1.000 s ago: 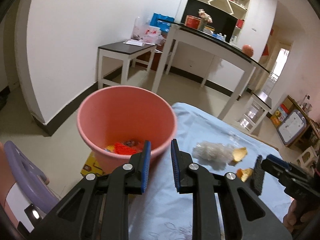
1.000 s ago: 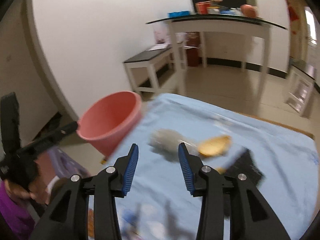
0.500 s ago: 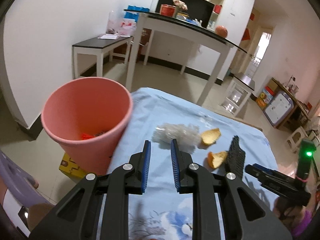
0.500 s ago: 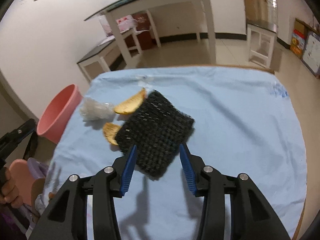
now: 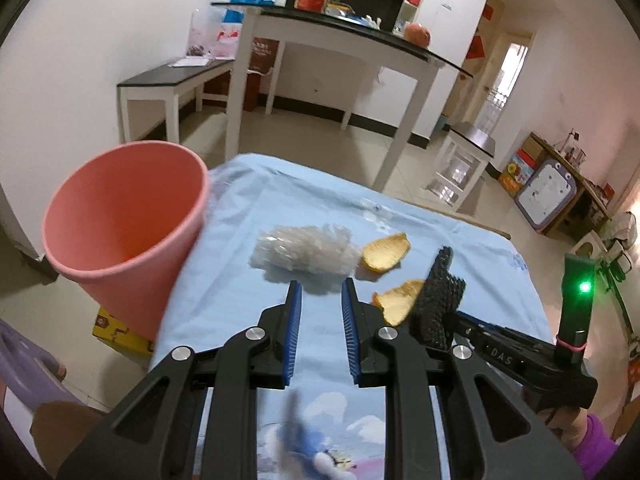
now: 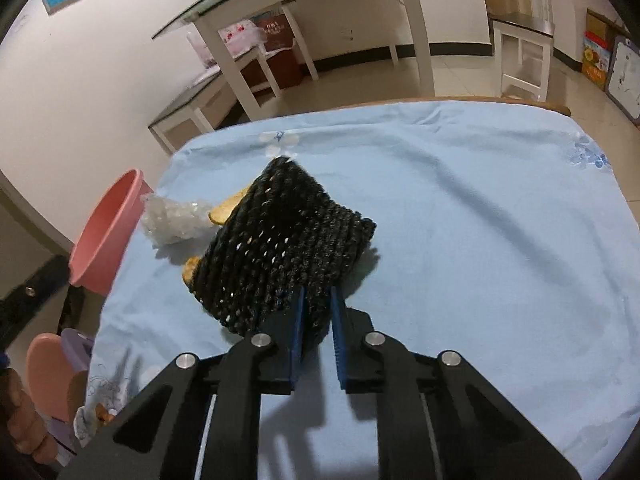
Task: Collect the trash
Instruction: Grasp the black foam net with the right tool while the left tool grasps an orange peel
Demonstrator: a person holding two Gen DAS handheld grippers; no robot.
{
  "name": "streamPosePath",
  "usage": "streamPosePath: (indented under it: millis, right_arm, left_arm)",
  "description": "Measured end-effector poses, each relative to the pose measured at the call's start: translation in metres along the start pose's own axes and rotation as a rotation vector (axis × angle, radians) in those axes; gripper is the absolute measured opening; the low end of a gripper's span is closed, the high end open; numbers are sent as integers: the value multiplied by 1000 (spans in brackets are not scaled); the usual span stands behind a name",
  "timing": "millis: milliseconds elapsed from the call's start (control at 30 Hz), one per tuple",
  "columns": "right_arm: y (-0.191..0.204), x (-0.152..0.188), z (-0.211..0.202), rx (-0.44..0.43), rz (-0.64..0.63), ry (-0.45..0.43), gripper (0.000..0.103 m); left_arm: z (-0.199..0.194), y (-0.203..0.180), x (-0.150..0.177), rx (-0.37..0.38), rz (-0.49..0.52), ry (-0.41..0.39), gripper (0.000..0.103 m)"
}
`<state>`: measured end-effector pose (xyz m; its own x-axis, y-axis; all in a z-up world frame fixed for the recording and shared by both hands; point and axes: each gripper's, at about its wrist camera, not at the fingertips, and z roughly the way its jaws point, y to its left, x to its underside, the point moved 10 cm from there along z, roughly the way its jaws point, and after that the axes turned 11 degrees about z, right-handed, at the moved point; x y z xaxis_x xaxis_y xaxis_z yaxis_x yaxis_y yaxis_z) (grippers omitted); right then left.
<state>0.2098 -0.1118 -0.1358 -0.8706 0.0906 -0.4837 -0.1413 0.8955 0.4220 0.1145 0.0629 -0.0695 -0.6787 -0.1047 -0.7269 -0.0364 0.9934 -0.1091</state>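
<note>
Showing a white-walled room with tiled floor, a tall white table with a dark glass top (image 5: 360, 32) at the back and a low dark-topped bench (image 5: 176, 76) beside it. Nearer, covering the work table, a light blue cloth (image 6: 460, 208). Standing at the cloth's left edge, a round salmon-pink plastic bin (image 5: 120, 224), mouth tilted toward the camera. Lying on the cloth just right of the bin, a crumpled wad of clear plastic wrap (image 5: 306, 250); just beside it, one curl of orange peel (image 5: 386, 250), and a second piece of orange peel (image 5: 396, 300) a little nearer. Pinching the near edge of a black knitted mesh square (image 6: 284, 244), the right gripper (image 6: 317, 312), blue pads having just been closing and now pressing on the fabric, the square standing up on edge and hiding part of the peel. Hovering over the cloth short of the wrap, the left gripper (image 5: 320, 292), pads parted by a narrow gap with nothing between them.
</note>
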Motion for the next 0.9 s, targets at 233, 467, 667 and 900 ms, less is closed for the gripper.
streamPosePath:
  millis: [233,467,667,900]
  right_arm:
    - [-22,-3,-28,37,-75,-26,6]
    - [-38,-4,-51,46,-129,-17,6]
    - [-45,1,-58,35,-123,-4,6]
    - [-46,4,-59,15,-129,4,7]
  left_arm:
    - [26,-33,11,86,19,61,21]
    - [55,-50,9,108,7,115,22]
    - [82,-53,12,66,-8,174,22]
    - [90,-62,16,26,42,172,22]
